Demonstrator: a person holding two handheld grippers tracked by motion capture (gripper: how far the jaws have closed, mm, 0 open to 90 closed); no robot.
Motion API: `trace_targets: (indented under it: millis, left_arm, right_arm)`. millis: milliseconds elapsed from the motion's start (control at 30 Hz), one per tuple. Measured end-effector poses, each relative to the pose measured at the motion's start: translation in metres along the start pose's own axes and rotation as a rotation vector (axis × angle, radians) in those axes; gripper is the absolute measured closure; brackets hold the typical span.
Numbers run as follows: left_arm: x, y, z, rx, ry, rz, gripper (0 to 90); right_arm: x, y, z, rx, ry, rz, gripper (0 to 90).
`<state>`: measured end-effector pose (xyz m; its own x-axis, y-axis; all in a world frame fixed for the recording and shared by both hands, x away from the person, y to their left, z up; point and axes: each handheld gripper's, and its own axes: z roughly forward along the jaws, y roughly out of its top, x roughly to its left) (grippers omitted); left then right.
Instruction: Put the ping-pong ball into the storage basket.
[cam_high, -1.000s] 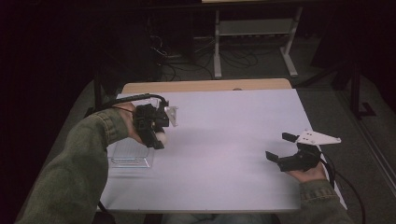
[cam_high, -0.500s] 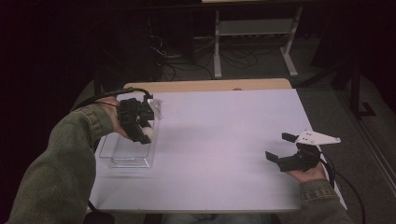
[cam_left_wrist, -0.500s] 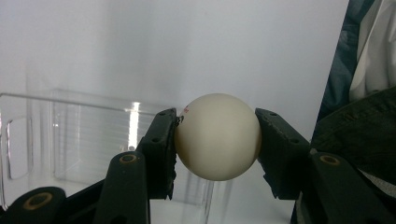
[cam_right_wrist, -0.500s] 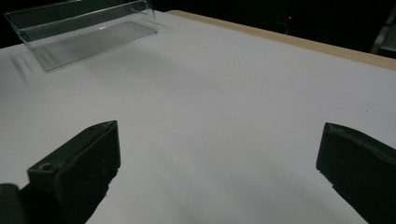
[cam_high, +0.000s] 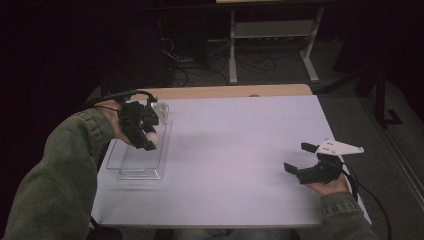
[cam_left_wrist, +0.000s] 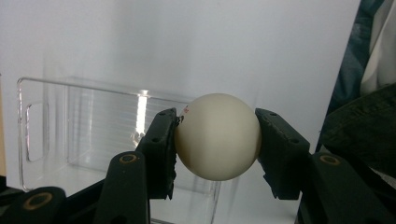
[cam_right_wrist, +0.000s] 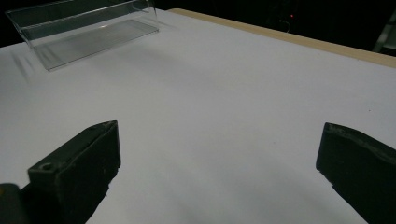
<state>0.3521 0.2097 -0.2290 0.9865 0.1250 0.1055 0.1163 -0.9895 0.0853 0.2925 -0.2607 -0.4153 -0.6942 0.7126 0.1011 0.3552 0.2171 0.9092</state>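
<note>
Seemingly mid-placement: left hand-held gripper (cam_left_wrist: 217, 140) clamped on white ball (cam_left_wrist: 217, 136), poised above clear tray (cam_high: 142, 150) at bench (cam_high: 240, 150) left. Next: lower, release inside. Right hand-held gripper (cam_high: 312, 162) spread wide, idle.

The clear bin (cam_high: 140, 155) sits at the worktop's (cam_high: 235, 150) left edge; the ball (cam_high: 150, 136) hangs above the bin; the right tool (cam_high: 303, 160) lies far right of it.

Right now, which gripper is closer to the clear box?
Left. The left gripper hovers over the clear box, holding a white ball. The right gripper sits far across the table.
</note>
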Motion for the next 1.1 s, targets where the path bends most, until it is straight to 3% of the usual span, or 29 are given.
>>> trace_targets:
  millis: [600,633,800,1100]
  left_arm:
    - [0.011,-0.020,0.007,0.001,0.022,-0.019,51.2]
    - [0.012,-0.022,0.007,-0.001,0.021,-0.034,51.2]
    - [0.015,-0.026,0.012,0.021,0.026,-0.033,51.2]
    - [0.019,-0.034,0.019,0.005,0.031,-0.054,51.2]
  right_arm:
    - [0.000,0.000,0.001,0.005,0.000,0.001,0.0]
    - [0.001,0.000,0.000,0.005,0.001,0.001,0.0]
    - [0.001,0.000,0.000,0.005,0.003,-0.002,0.0]
    - [0.001,0.000,0.001,0.006,0.003,-0.002,0.0]
